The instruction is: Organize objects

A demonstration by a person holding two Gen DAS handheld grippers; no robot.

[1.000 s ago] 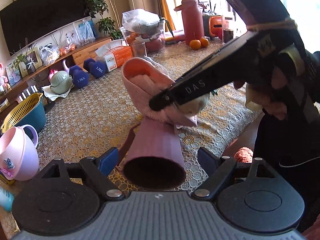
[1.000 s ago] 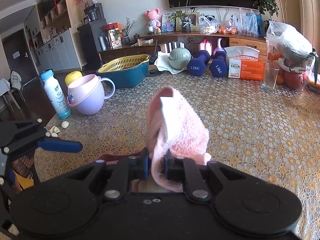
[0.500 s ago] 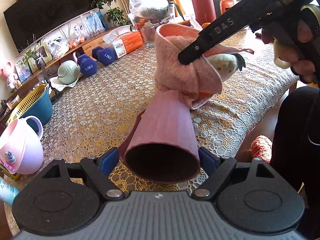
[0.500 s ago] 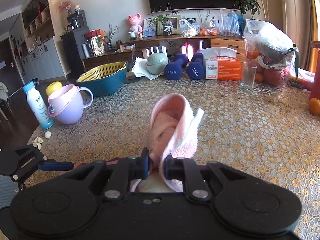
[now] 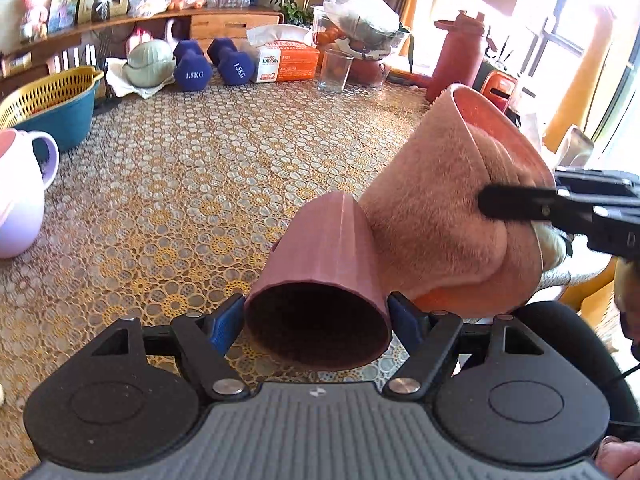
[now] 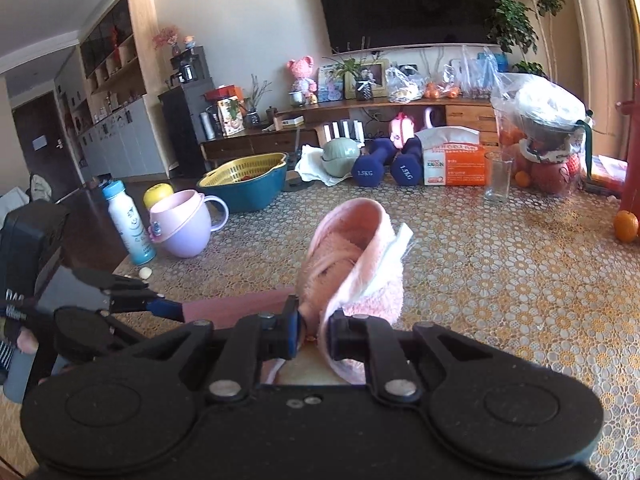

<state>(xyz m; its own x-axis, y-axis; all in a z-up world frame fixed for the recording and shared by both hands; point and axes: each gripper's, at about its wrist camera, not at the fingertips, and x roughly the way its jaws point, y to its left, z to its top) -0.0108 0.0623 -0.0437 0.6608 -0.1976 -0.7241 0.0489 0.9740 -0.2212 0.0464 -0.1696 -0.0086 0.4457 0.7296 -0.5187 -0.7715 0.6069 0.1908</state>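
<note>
1. The table (image 5: 168, 184), under a gold lace cloth, fills my view. A basket (image 5: 52, 100), two dumbbells (image 5: 216, 66) and a glass (image 5: 335, 70) stand well back along its far side.
2. My right gripper (image 6: 314, 330) is clenched on a pink towel (image 6: 352, 256), whose loose end stands up above the jaws.
3. In the left view the towel wraps the top of a pink cup (image 5: 332, 264), which lies tilted, its dark open end toward my left camera.
4. My left gripper (image 5: 316, 320) brackets that open end. Its jaws have just been closing with the cup between them, and the blue pads sit at the rim on both sides, so I judge they grip it.
5. A second ago those pads stood clear of the rim. I judge the left now steadies the cup so the right can pull the towel free.
</note>
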